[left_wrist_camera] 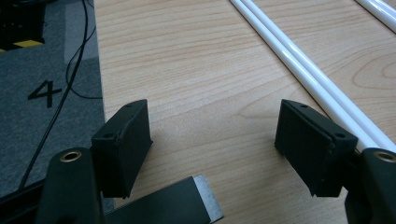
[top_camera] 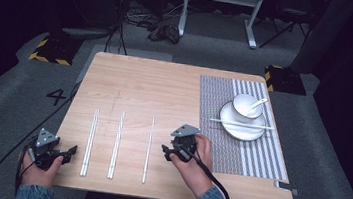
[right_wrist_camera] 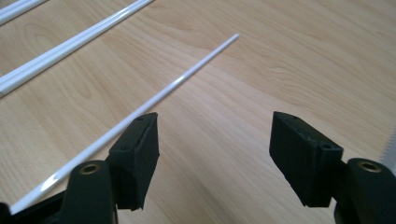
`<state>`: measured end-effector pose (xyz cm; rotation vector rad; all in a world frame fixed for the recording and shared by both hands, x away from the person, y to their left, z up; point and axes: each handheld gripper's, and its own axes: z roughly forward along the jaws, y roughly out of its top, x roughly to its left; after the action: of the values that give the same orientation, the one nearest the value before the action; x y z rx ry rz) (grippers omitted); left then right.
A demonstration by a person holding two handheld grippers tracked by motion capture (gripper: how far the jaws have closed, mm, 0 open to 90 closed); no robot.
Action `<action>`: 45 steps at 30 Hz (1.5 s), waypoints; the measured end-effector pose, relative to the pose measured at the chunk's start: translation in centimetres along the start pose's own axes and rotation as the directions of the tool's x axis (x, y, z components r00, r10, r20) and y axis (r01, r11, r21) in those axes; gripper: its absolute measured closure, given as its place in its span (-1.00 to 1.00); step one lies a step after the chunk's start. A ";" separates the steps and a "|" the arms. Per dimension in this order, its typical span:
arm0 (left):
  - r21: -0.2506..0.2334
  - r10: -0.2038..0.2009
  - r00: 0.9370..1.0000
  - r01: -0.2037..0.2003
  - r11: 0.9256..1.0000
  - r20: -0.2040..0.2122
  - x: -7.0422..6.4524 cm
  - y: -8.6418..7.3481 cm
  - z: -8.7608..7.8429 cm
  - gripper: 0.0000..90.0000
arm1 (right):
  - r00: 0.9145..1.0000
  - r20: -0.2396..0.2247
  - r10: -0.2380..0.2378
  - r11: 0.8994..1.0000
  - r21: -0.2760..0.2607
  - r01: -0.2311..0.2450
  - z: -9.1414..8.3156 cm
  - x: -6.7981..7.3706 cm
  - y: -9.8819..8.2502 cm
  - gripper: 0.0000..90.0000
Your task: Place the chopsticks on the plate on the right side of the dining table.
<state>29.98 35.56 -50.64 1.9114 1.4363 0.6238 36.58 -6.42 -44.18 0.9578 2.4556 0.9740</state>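
- Near the desk's [top_camera: 167,78] front edge, the right gripper [top_camera: 172,153] hovers released, jaws wide apart, just beside the single thin white chopstick [top_camera: 148,149].
- At the front left corner, the left gripper [top_camera: 65,153] rests released beside a white chopstick pair [top_camera: 90,142].

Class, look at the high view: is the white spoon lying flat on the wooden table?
No, the white spoon stands in the white bowl on the white plate.
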 end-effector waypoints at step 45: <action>-0.005 0.004 1.000 -0.004 1.000 0.007 0.0 -0.1 0.0 -0.41 | 0.999 -0.021 0.034 0.992 0.119 -0.031 2.8 2.3 -3.4 -0.26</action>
<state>29.90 35.63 -50.69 1.9117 1.4258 0.6214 34.76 -5.37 -48.70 1.0328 2.5491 0.8625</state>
